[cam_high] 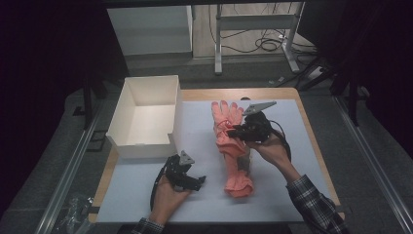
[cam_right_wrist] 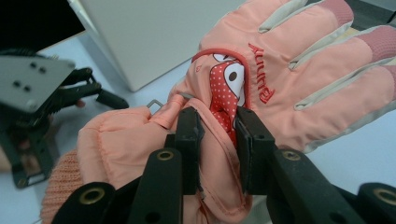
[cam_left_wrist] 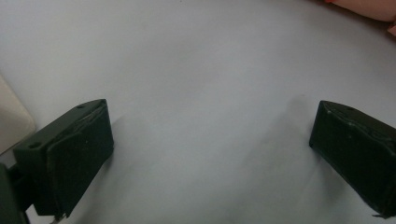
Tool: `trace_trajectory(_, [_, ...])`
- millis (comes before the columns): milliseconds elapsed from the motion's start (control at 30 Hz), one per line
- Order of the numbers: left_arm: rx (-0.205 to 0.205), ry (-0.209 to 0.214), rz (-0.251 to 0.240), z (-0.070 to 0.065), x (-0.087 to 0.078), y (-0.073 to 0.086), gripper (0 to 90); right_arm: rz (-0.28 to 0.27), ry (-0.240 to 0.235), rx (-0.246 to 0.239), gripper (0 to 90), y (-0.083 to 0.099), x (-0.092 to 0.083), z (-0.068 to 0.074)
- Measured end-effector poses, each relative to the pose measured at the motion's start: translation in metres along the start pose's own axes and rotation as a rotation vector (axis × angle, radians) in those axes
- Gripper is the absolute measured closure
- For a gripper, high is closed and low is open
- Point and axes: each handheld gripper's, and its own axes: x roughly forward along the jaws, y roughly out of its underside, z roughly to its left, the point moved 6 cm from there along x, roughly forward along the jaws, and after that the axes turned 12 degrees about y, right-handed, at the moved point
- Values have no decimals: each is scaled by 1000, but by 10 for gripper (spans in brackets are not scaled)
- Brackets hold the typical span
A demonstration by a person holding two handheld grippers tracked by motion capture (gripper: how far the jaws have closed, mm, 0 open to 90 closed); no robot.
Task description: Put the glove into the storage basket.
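On the white mat (cam_high: pixel 204 204), mid-table, the right gripper (cam_right_wrist: pixel 218 122) is clamped on the pink glove (cam_high: pixel 233 146), looks like mid-carry. Next it probably needs swinging left toward the white box (cam_high: pixel 146 117). Left gripper (cam_high: pixel 195 180) sits wide apart, empty.

This looks like a lab or recording studio. A wooden table (cam_high: pixel 311 136) covered by a white sheet (cam_high: pixel 287 146) stands on grey floor between metal rails (cam_high: pixel 68 170), with dark curtains (cam_high: pixel 44 63) at left and right. At the far side, cables (cam_high: pixel 265 44) trail around a metal stand (cam_high: pixel 253 24).
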Motion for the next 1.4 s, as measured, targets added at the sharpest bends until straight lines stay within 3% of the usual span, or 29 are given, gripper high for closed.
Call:
trace_trajectory(267, [-4, 1, -3, 0, 0, 0, 0, -16, 21, 7, 723, 21, -25, 9])
trace_trajectory(567, [-2, 2, 3, 0, 0, 0, 0, 4, 15, 32, 718, 53, -46, 30])
trace_trajectory(867, [-7, 1, -4, -1, 0, 0, 0, 39, 17, 50, 708, 76, -36, 41])
trace_trajectory(933, [-10, 0, -8, -1, 1, 0, 0, 66, 35, 42, 692, 86, -27, 43])
trace_trajectory(1100, [-6, 0, -4, -1, 0, 0, 0, 63, 54, 53, 663, 92, -23, 45])
trace_trajectory(1267, [-9, 1, -6, -1, 0, 0, 0, 74, 44, 78, 604, 100, -18, 46])
trace_trajectory(1367, [-4, 0, -1, 0, 0, 0, 0, 55, 38, 92, 541, 102, -17, 45])
trace_trajectory(1400, [-5, 0, -1, -1, 0, 0, 0, 46, 29, 98, 474, 101, -17, 44])
